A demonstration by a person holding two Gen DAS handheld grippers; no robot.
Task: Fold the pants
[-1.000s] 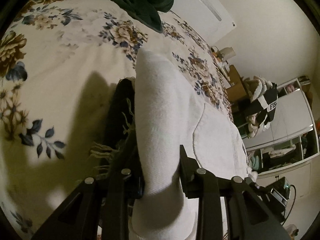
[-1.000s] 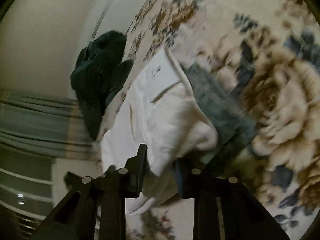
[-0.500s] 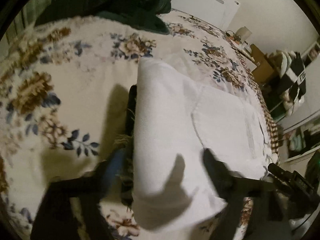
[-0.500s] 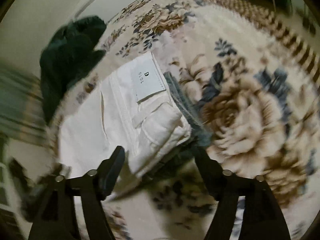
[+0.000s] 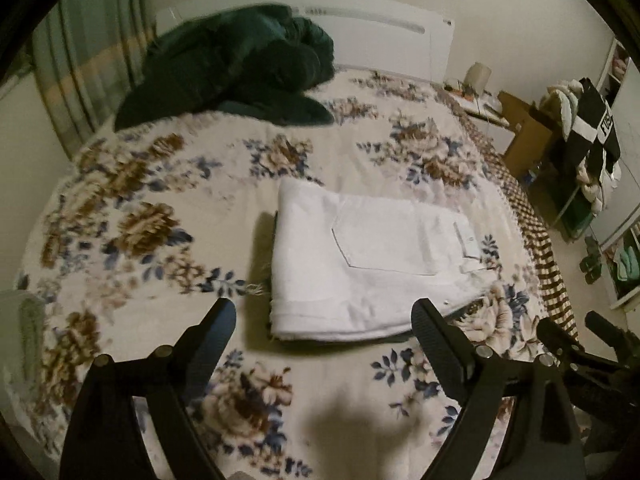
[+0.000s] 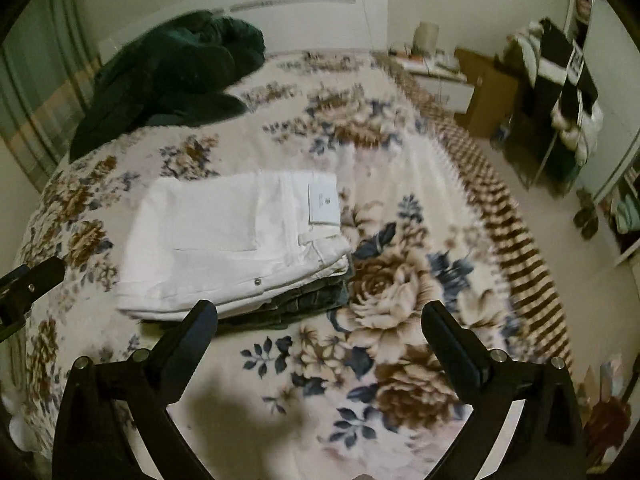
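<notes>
The white pants (image 5: 360,256) lie folded in a flat rectangle on the floral bedspread, back pocket and label up. They also show in the right wrist view (image 6: 236,244), resting on a folded dark denim garment (image 6: 304,304). My left gripper (image 5: 324,316) is open and empty, held above the bed just short of the pants' near edge. My right gripper (image 6: 320,316) is open and empty, near the front right corner of the stack. Part of the left gripper (image 6: 28,288) shows at the left edge of the right wrist view.
A heap of dark green clothing (image 5: 236,72) lies at the head of the bed by the white headboard (image 5: 376,36). A cardboard box (image 5: 524,132), a clothes rack (image 5: 588,132) and shelves stand on the floor to the right. The bedspread (image 5: 140,216) spreads wide around the stack.
Both grippers opened and let go of the white pants, then pulled back and up. The pants now lie flat and folded on the dark garment.
</notes>
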